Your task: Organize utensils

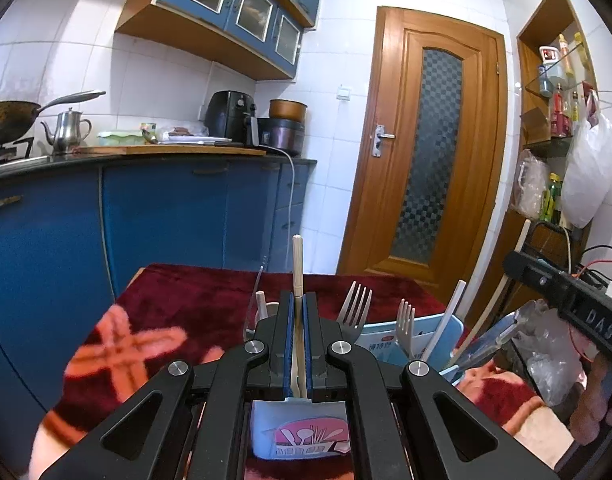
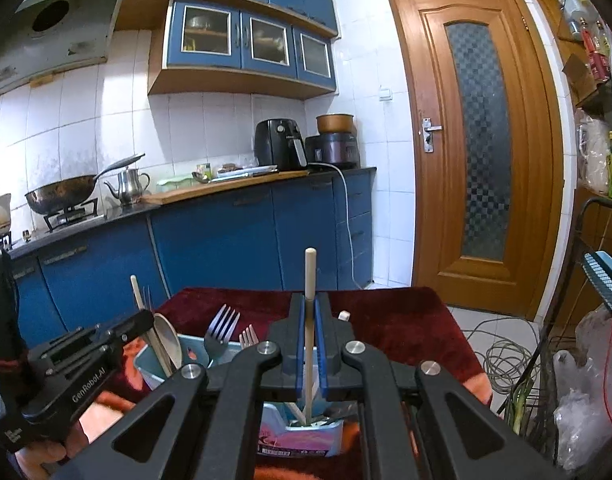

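Observation:
A light blue utensil holder (image 1: 380,338) (image 2: 193,354) stands on the dark red tablecloth (image 1: 193,300). In it are two forks (image 1: 357,304) (image 2: 222,324), a spoon (image 2: 167,336) and a white stick (image 1: 446,326). My left gripper (image 1: 299,304) is shut on an upright pale chopstick (image 1: 297,264) above the holder's near compartment. My right gripper (image 2: 310,308) is shut on another pale chopstick (image 2: 310,280), whose lower end reaches down into the holder. Each gripper shows at the edge of the other's view: right gripper (image 1: 512,264), left gripper (image 2: 145,318).
Blue kitchen cabinets (image 2: 225,240) with a wok, a kettle and appliances run behind the table. A wooden door (image 2: 478,148) stands at the right. Coiled cables (image 2: 502,360) lie on the floor. A rack with plastic bags (image 2: 578,400) crowds the right side.

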`<state>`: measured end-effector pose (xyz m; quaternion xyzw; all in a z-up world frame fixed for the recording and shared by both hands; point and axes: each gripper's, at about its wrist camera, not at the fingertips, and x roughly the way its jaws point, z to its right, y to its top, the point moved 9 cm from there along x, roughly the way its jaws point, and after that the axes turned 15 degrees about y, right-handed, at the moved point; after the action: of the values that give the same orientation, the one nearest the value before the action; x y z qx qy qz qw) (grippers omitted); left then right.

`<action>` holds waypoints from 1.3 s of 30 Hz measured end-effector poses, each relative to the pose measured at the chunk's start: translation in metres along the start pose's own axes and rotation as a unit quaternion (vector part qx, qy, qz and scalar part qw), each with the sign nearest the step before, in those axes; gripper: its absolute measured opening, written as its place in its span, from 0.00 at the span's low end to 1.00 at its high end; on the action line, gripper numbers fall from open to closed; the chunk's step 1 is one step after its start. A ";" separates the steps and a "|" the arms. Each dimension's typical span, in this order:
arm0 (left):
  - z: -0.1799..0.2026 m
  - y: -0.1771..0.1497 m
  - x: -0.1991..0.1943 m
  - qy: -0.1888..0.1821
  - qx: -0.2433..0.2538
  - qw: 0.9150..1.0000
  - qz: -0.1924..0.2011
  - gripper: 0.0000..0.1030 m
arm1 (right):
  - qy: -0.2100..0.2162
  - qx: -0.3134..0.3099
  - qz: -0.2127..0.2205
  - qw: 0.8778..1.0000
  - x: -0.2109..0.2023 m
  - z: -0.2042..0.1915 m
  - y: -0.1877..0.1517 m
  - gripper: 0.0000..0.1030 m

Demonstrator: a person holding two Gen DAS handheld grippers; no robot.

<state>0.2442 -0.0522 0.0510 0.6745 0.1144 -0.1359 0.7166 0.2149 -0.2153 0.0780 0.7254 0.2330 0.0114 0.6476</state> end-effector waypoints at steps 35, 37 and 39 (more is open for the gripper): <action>-0.015 0.002 -0.064 0.033 -0.003 0.999 -0.022 0.41 | 0.058 0.023 0.009 0.998 -0.063 -0.044 -0.015 0.40; -0.018 0.002 -0.073 0.036 -0.003 0.999 -0.020 0.46 | 0.060 0.023 0.011 0.998 -0.071 -0.048 -0.017 0.45; -0.022 0.000 -0.083 0.040 -0.003 0.999 -0.019 0.50 | 0.065 0.024 0.016 0.997 -0.080 -0.053 -0.019 0.53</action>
<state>0.1666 -0.0272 0.0782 0.6749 0.1557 -0.1219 0.7109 0.1206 -0.1927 0.0910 0.7423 0.2632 0.0626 0.6131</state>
